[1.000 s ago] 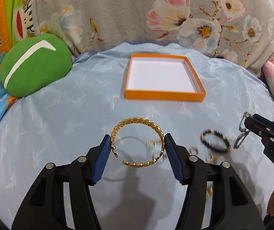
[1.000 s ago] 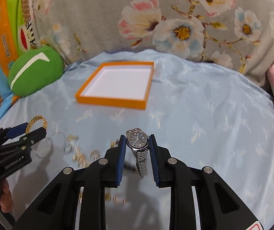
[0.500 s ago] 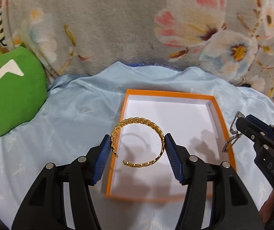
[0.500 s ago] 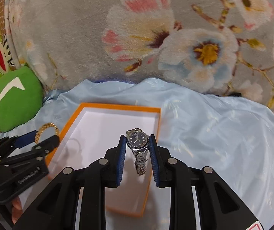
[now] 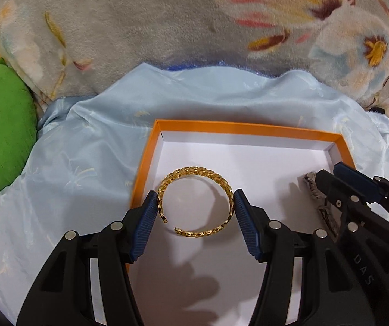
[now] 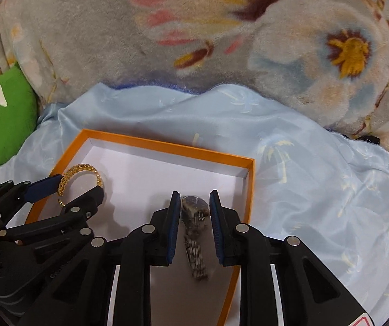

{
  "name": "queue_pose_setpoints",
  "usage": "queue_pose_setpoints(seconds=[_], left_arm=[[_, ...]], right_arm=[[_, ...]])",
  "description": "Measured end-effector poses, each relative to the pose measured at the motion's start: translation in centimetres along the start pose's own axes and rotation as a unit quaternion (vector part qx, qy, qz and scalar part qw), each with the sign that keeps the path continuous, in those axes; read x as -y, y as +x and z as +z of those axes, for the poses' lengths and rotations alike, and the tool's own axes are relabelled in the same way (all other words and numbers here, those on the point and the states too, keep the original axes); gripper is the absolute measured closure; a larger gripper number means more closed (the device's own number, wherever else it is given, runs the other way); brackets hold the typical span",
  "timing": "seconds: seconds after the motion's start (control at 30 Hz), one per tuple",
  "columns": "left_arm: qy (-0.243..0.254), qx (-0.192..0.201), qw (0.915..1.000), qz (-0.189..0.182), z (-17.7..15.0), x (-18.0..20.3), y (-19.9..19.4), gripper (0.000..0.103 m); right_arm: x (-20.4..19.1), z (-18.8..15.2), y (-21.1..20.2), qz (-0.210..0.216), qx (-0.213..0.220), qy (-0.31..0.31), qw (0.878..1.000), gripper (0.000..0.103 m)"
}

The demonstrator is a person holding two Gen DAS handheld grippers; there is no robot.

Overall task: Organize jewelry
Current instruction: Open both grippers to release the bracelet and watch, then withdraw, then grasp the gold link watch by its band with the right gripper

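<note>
Green cushion (image 5: 2,146): far left, resting against the floral blanket (image 5: 145,27), on the edge of the light blue cloth (image 5: 80,163).
Orange box (image 5: 237,129): shallow, white inside, lying on the light blue cloth, centre of both views.
Left gripper (image 5: 195,212): over the left half of the orange box; blue pads clamped on the two sides of the gold bangle.
Gold bangle (image 5: 194,171): open cuff of chain links, lying flat between the pads, gap facing the camera, above the white floor of the box.
Right gripper (image 6: 194,212): over the right half of the box, just beside the left gripper; pads stand slightly apart with a thin gap on each side of the watch case, so they do not pinch it.
Watch (image 6: 194,209): dark dial, steel band, blurred; between the right pads, band trailing toward the camera over the box floor.
</note>
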State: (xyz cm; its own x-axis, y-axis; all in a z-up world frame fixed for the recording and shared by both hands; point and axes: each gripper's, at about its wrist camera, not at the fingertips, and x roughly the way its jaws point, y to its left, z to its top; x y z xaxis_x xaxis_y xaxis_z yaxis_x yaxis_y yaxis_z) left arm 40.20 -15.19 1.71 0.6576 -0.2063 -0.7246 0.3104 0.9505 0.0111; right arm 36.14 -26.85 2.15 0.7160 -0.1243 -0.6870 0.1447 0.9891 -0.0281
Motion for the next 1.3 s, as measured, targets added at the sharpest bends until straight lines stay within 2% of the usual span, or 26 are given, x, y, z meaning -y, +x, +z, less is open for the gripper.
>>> queue_pose_setpoints(seconds=[0.1, 0.13, 0.17, 0.3, 0.43, 0.57, 0.7, 0.87, 1.1, 1.23, 1.3], left_arm=[[-0.012, 0.009, 0.9999, -0.006, 0.1, -0.3, -0.3, 0.044], [-0.012, 0.013, 0.9998, -0.001, 0.1, -0.3, -0.5, 0.037], [-0.012, 0.018, 0.9998, 0.001, 0.0, -0.3, -0.7, 0.035], [-0.027, 0.031, 0.9989, -0.021, -0.7, -1.2, -2.6, 0.035], [-0.043, 0.052, 0.9972, -0.032, -3.0, -3.0, -6.2, 0.032], [-0.048, 0.061, 0.9967, -0.025, -7.4, -5.4, -10.5, 0.032], [-0.061, 0.048, 0.9967, -0.023, -12.3, -7.1, -13.9, 0.032], [-0.062, 0.035, 0.9974, -0.008, -17.9, -7.6, -17.1, 0.032], [-0.043, 0.035, 0.9985, 0.002, -23.0, -6.0, -20.6, 0.032], [-0.046, 0.018, 0.9988, -0.004, -25.0, -5.4, -21.3, 0.032], [-0.045, 0.023, 0.9987, -0.003, -25.6, -5.1, -21.8, 0.032]], right_arm=[[0.0, 0.0, -0.6, -0.004, 0.010, -0.001, 1.000, 0.077], [0.2, -0.1, -1.0, -0.001, 0.015, 0.005, 1.000, 0.073], [0.4, -0.2, -1.4, 0.002, 0.019, 0.011, 1.000, 0.072], [1.2, -1.6, -4.5, 0.011, 0.032, 0.029, 0.999, 0.071], [2.7, -5.0, -8.8, 0.032, 0.036, 0.049, 0.998, 0.065], [3.6, -9.6, -13.6, 0.036, 0.038, 0.056, 0.997, 0.063], [3.7, -14.8, -17.9, 0.020, 0.034, 0.057, 0.998, 0.062], [2.4, -20.1, -20.9, 0.025, 0.014, 0.056, 0.998, 0.062], [0.2, -24.3, -23.8, 0.035, 0.007, 0.057, 0.998, 0.062], [-1.1, -25.8, -25.1, 0.045, 0.005, 0.057, 0.997, 0.062], [-1.6, -26.4, -25.5, 0.048, 0.004, 0.056, 0.997, 0.062]])
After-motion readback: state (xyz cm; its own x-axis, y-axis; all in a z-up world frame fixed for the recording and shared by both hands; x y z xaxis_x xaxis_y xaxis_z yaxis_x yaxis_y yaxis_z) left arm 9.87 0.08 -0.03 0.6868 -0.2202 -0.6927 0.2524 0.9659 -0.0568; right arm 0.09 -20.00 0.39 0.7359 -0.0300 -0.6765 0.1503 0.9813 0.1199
